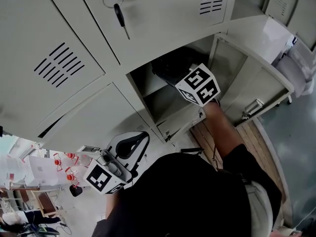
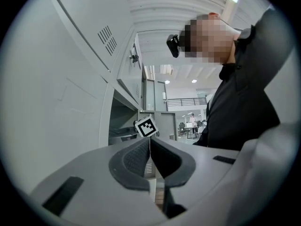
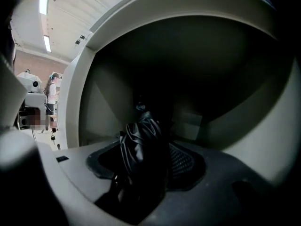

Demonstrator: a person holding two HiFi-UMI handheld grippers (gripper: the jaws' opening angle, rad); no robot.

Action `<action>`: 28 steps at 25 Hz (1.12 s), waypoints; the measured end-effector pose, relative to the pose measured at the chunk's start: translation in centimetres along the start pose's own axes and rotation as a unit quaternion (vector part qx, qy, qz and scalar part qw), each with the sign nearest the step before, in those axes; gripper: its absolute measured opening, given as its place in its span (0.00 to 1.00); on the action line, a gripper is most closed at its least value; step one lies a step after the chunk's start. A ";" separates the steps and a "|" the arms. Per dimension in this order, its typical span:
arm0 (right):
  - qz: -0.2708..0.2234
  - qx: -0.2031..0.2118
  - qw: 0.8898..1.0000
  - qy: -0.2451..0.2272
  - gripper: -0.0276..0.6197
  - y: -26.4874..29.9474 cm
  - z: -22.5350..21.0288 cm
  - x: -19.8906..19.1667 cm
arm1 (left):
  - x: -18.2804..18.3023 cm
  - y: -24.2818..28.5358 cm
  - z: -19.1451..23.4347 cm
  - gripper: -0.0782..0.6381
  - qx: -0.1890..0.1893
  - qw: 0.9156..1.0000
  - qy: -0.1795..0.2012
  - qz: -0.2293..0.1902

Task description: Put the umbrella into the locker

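Observation:
A black folded umbrella point(image 3: 137, 138) is clamped between the jaws of my right gripper point(image 3: 149, 150), which is shut on it. In the head view my right gripper point(image 1: 181, 78) reaches into the open locker compartment point(image 1: 153, 90), and the dark umbrella point(image 1: 167, 67) lies inside the opening. Whether the umbrella touches the compartment floor is hidden in the dark. My left gripper point(image 1: 136, 143) hangs low at the left, away from the opening. Its jaws are pressed together with nothing between them point(image 2: 149, 149).
The compartment's door point(image 1: 256, 80) stands swung open at the right. A key point(image 1: 117, 6) hangs from the lock of the closed door above. Closed vented doors point(image 1: 59, 65) fill the left. The right gripper's marker cube point(image 2: 146, 126) shows by the opening.

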State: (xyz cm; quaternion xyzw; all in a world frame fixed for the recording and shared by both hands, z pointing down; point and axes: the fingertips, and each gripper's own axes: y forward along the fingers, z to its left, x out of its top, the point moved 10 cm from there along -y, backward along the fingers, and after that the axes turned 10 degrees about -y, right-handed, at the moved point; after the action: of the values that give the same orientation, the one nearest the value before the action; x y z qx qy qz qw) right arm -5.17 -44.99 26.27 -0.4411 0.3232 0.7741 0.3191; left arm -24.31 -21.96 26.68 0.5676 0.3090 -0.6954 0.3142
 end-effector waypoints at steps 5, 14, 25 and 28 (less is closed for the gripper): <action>0.018 0.010 0.999 -0.026 0.44 1.9 -0.4 0.2 | -0.1 -0.7 0.0 0.13 0.024 1.000 0.005 0.005; 0.046 0.015 0.997 -0.055 0.43 3.8 -0.9 -0.1 | -0.3 -1.4 -0.1 0.13 0.039 0.999 0.003 0.001; 0.097 0.048 0.992 -0.070 0.43 6.1 -1.8 0.2 | -0.4 -1.3 -0.3 0.13 0.041 0.999 0.007 0.012; 0.107 0.057 0.990 -0.077 0.43 6.6 -1.7 0.2 | -0.4 -1.4 -0.4 0.13 0.041 0.999 0.008 0.013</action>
State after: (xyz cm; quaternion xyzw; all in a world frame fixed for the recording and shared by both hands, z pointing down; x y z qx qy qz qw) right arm -9.56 -50.12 26.89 -0.3245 0.3865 0.8156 0.2832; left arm -25.11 -20.82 27.12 0.5897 0.2752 -0.6989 0.2968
